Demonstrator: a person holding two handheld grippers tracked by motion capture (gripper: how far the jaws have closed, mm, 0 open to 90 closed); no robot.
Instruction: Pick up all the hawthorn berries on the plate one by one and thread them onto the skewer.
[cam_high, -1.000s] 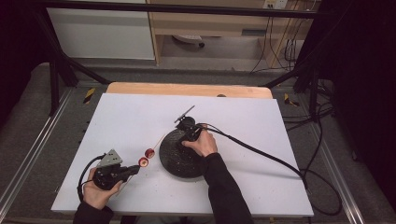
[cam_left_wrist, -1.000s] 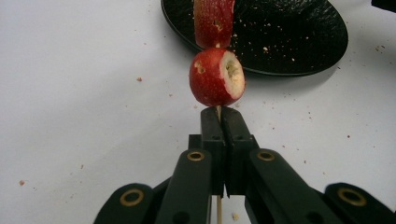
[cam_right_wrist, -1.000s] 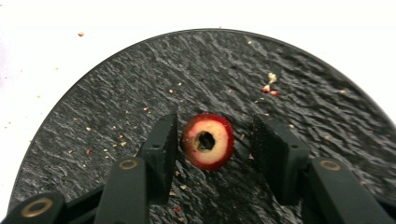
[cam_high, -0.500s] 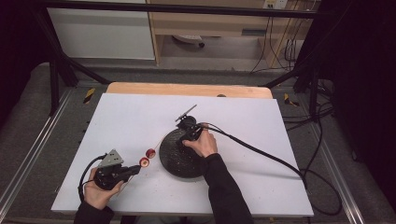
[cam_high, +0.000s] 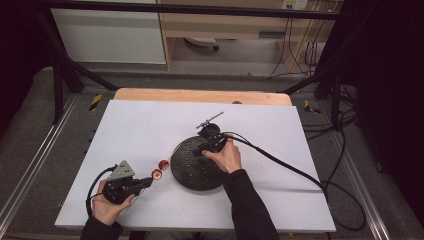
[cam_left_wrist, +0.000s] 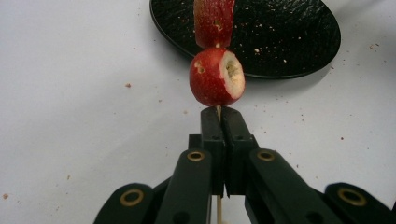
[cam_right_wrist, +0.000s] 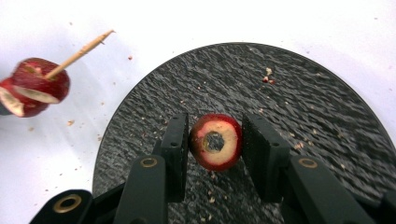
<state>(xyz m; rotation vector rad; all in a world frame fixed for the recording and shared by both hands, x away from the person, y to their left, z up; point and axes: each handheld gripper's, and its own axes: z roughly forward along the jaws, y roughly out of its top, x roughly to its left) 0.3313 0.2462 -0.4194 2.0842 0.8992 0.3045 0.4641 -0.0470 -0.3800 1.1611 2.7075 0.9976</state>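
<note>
A white worktop (cam_high: 150, 125) carries a round black textured plate (cam_high: 192, 167) near its middle. The right tongs (cam_right_wrist: 215, 140) hang over the plate, jaws partly open and bracketing a cored red fruit piece (cam_right_wrist: 215, 141), the left jaw touching it and a sliver of gap at the right. The left tongs (cam_left_wrist: 219, 122), left of the plate, are closed tight on a thin wooden skewer (cam_right_wrist: 79, 49) carrying two red fruit pieces (cam_left_wrist: 215, 77).
</note>
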